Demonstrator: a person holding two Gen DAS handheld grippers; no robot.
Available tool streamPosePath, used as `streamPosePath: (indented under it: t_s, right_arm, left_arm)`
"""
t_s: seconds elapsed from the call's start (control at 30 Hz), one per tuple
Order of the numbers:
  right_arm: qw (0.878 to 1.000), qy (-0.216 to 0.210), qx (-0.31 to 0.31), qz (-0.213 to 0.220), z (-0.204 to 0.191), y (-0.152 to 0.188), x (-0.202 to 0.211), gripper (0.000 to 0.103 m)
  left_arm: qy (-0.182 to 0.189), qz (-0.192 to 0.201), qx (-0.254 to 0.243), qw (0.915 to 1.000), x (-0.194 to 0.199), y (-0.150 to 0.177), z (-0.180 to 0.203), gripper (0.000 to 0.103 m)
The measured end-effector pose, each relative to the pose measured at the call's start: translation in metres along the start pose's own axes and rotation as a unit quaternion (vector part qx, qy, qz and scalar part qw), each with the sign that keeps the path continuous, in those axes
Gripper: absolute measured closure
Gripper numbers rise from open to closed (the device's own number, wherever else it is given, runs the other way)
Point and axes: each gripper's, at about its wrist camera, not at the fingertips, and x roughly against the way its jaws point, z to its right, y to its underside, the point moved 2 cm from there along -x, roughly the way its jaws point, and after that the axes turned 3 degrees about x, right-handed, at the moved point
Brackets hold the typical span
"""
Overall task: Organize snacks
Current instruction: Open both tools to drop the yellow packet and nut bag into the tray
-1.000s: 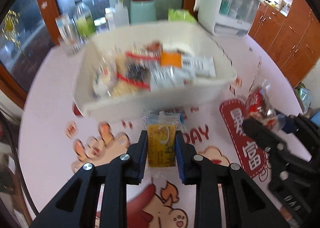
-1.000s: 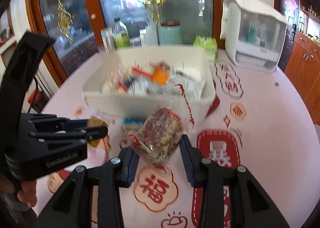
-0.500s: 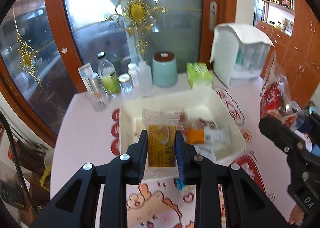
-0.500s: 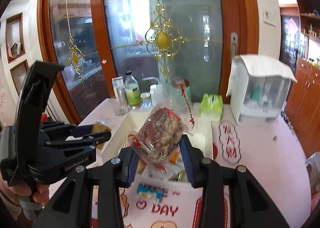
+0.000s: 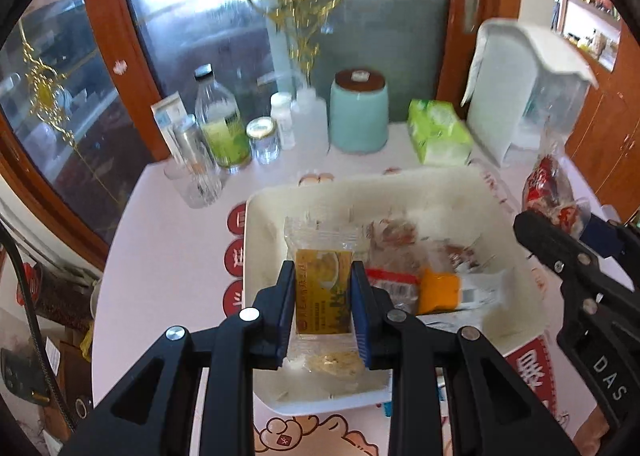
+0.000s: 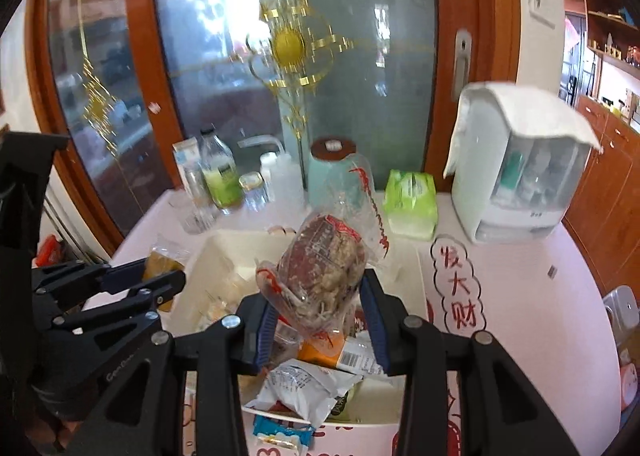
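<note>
Two grippers over white bin [image 5: 256, 240], left gripper [image 5: 323, 308] clamping yellow packet [image 5: 323, 288], right gripper [image 6: 322, 320] clamping nut bag [image 6: 324, 268]

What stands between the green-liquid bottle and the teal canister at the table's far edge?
In the left wrist view: a small glass jar and two white bottles, between bottle and canister.

Print on the yellow snack packet [image 5: 323, 292] too small to read, white bin [image 5: 260, 240] near rim hidden behind gripper arms, blue packet [image 6: 282, 434] cut off by the bottom edge, cabinet [image 6: 520, 171] contents blurred.
</note>
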Motion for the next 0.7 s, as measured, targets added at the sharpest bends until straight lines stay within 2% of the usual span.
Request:
streamPosePath:
  t_s: [0.07, 0.13, 0.2, 0.23, 0.4, 0.7]
  right_arm:
    - [1.000, 0.002, -0.004, -0.017, 0.002, 0.005, -0.018, 0.063]
    - [0.999, -0.002, -0.012, -0.040, 0.004, 0.011, -0.036, 0.062]
    - [0.998, -0.011, -0.018, -0.054, 0.004, 0.015, -0.046, 0.062]
    - [0.998, -0.014, -0.020, -0.062, 0.005, 0.017, -0.052, 0.062]
    - [0.997, -0.015, -0.029, -0.070, 0.007, 0.025, -0.059, 0.053]
    - [0.996, -0.024, -0.049, -0.068, 0.013, 0.032, -0.055, 0.053]
  left_arm:
    - [-0.003, -0.018, -0.001, 0.9998, -0.020, 0.005, 0.000, 0.077]
    - [-0.001, -0.034, 0.004, 0.9994, -0.036, 0.008, -0.001, 0.063]
    - [-0.003, -0.045, 0.011, 0.9989, -0.048, 0.012, -0.003, 0.018]
    - [-0.007, -0.044, 0.016, 0.9989, -0.053, 0.014, -0.005, 0.015]
    - [0.001, -0.056, 0.023, 0.9982, -0.065, 0.019, -0.007, 0.014]
    - [0.016, -0.056, 0.032, 0.9978, -0.059, 0.023, -0.007, 0.014]
